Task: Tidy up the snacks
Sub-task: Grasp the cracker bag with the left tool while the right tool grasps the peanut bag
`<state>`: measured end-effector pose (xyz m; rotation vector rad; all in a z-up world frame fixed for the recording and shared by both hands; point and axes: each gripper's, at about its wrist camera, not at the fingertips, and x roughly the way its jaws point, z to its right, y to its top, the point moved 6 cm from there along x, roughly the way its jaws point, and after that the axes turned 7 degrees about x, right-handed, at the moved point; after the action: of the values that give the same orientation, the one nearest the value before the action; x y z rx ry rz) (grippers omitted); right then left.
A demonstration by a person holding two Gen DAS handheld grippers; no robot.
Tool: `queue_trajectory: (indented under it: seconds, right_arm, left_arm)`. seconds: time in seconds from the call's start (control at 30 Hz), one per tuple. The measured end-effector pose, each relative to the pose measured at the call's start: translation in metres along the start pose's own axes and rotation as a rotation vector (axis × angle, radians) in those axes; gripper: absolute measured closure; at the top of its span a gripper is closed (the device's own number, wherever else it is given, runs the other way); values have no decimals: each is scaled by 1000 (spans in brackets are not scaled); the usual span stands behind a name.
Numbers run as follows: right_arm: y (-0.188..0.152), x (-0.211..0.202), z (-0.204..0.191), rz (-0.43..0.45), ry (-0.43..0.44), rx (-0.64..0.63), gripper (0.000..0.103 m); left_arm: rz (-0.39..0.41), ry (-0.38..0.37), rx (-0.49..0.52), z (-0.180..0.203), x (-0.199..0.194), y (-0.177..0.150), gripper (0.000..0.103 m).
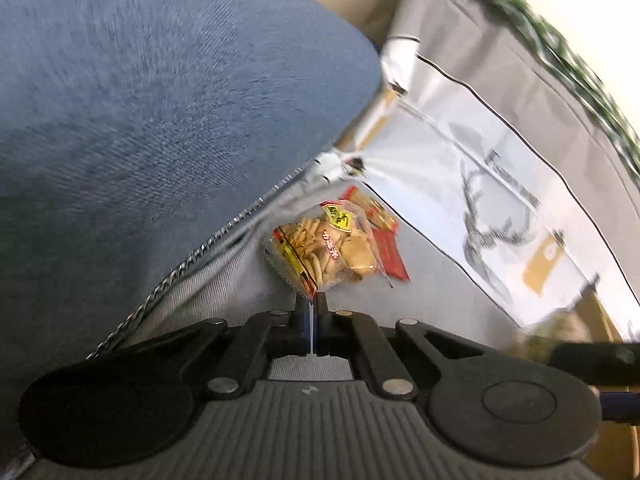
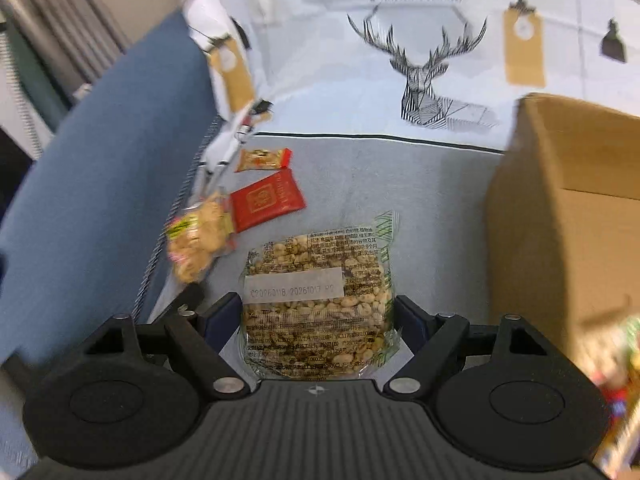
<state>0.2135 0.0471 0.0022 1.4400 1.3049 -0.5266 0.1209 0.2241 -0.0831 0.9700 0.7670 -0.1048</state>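
Observation:
My left gripper (image 1: 313,304) is shut on the corner of a clear bag of pale crackers (image 1: 324,248), which hangs blurred at the left in the right wrist view (image 2: 198,236). My right gripper (image 2: 318,316) points steeply down with its jaws set wide. Both pads press the sides of a clear pack of peanut brittle (image 2: 316,280) with a white date label. Beyond it a red packet (image 2: 266,200) and a small orange packet (image 2: 262,159) lie on the grey floor (image 2: 420,200) of a fabric storage box. The red packet (image 1: 390,248) also shows behind the cracker bag.
The storage box has a white wall with a deer print (image 2: 424,68) and a blue fabric flap (image 1: 160,120) edged by a zipper (image 1: 208,244) on the left. A cardboard box (image 2: 568,216) stands at the right. Blurred colourful packets (image 2: 624,380) show at the far right edge.

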Motion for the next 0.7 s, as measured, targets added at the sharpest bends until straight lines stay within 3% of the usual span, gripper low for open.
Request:
queue_trajectory:
  seconds: [0.1,0.2,0.4,0.47,0.5,0.6,0.67,0.7]
  right_arm:
    - [-27,-38,-3,42,27,-53,20]
    - [-57,-70,-4,81,59,-105,20]
    - [-125,-94,-20,150,90,-239,20]
    - [-147,-92,-22,159,87,-270,20]
    - [-157,-89,-21,157,86,-274,20]
    - [-183,-71,-14,151,80,-265,20]
    - [-196,-57,-9,125,68,-245,20]
    - [-200,-51,-7,110,65,-236,20]
  left_arm:
    - [-70,-50,21,-1,-15,-6,103]
    - [-205,-128,-53,-7,-33,-14,103]
    - [-456,-125,19,-13,-82,-36,100]
    - [-493,-114,50,-23,-95,-45,82]
    - [-489,-124,65,-25,-99,-46,67]
    - [-434,-207,89,-23,-108,-41,60]
    - [-409,-218,145,-13,-107,-40,52]
    - [-399,-216,169,-9,-106,-41,41]
